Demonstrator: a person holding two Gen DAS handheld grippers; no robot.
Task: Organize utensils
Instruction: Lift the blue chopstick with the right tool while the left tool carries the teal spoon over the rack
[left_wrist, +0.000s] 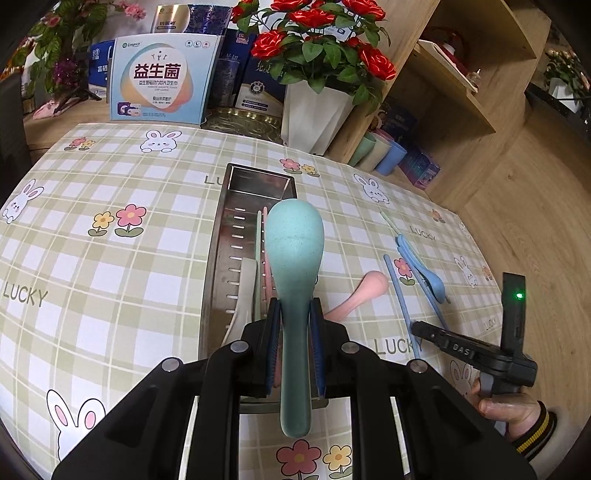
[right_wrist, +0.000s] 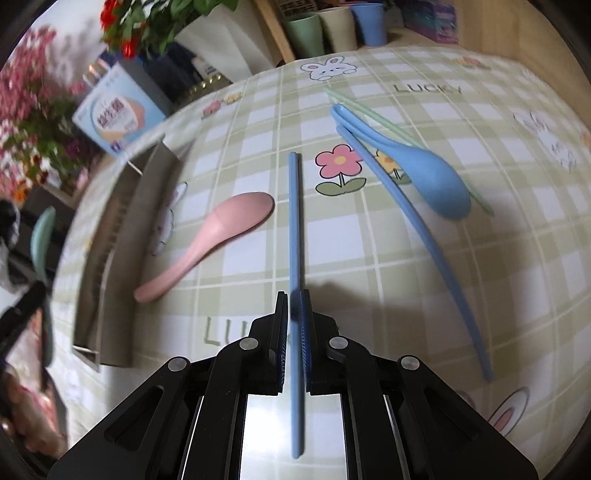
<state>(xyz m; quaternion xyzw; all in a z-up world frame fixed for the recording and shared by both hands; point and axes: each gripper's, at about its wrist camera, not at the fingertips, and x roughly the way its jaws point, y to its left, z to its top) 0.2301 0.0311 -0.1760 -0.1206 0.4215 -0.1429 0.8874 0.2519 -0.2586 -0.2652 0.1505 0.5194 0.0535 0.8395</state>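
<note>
My left gripper (left_wrist: 295, 302) is shut on the neck of a teal spoon (left_wrist: 293, 240), bowl forward, held over a long steel tray (left_wrist: 225, 251). In the tray lie a beige spoon (left_wrist: 243, 288) and some thin green and pink chopsticks. My right gripper (right_wrist: 294, 295) is shut on a blue chopstick (right_wrist: 294, 221) that runs straight through its jaws, low over the checked tablecloth. Around it on the cloth lie a pink spoon (right_wrist: 221, 236), a blue spoon (right_wrist: 428, 173), a second blue chopstick (right_wrist: 436, 251) and a pale green chopstick (right_wrist: 369, 110).
A white pot of red roses (left_wrist: 317, 110) and a printed box (left_wrist: 162, 77) stand behind the table's far edge. Pastel cups (right_wrist: 332, 26) sit under a wooden shelf (left_wrist: 443, 74) at the back right. A person's hand (left_wrist: 506, 410) grips the right tool.
</note>
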